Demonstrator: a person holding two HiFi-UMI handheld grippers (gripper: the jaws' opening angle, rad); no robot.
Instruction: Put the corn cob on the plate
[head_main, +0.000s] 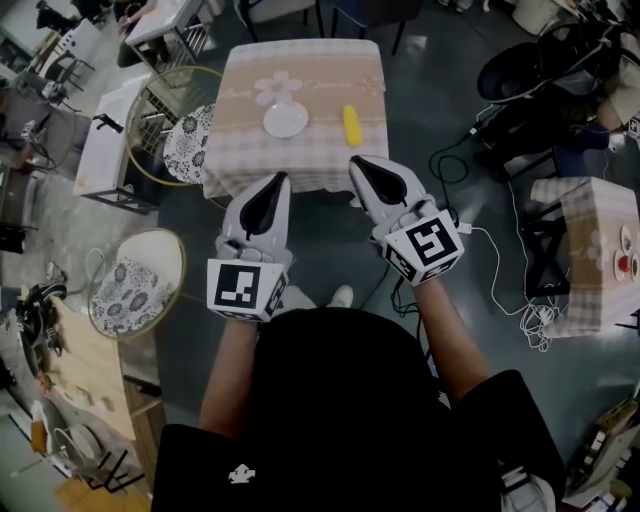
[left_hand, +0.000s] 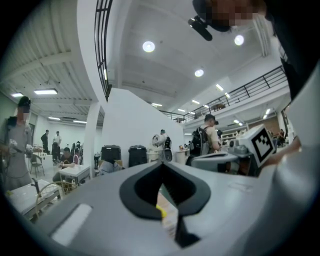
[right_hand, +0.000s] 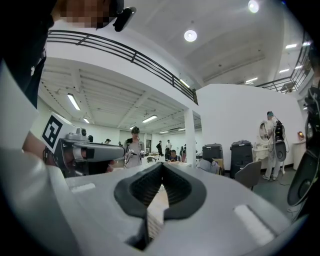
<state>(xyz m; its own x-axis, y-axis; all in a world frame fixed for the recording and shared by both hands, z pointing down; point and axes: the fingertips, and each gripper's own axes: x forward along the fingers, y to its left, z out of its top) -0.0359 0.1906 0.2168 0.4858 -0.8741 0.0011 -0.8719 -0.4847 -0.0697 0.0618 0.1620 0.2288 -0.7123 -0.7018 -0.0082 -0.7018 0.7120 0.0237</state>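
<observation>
A yellow corn cob (head_main: 352, 125) lies on the checked tablecloth of a small table (head_main: 330, 160), to the right of a white plate (head_main: 286, 121). Nearer than the table, both grippers are held level and shut, with nothing in them. My left gripper (head_main: 279, 180) points toward the table's near edge below the plate. My right gripper (head_main: 357, 163) is at the near edge below the cob. In the left gripper view, a sliver of the yellow corn cob (left_hand: 160, 212) shows through the slit of the shut left gripper (left_hand: 161, 170). The right gripper (right_hand: 161, 172) shows only tablecloth through its slit.
Round chairs (head_main: 185, 140) with lace cushions stand left of the table, and a white table (head_main: 112, 135) is further left. Cables (head_main: 505, 285) trail over the floor at right, by a second checked table (head_main: 595, 250). People stand in the hall beyond.
</observation>
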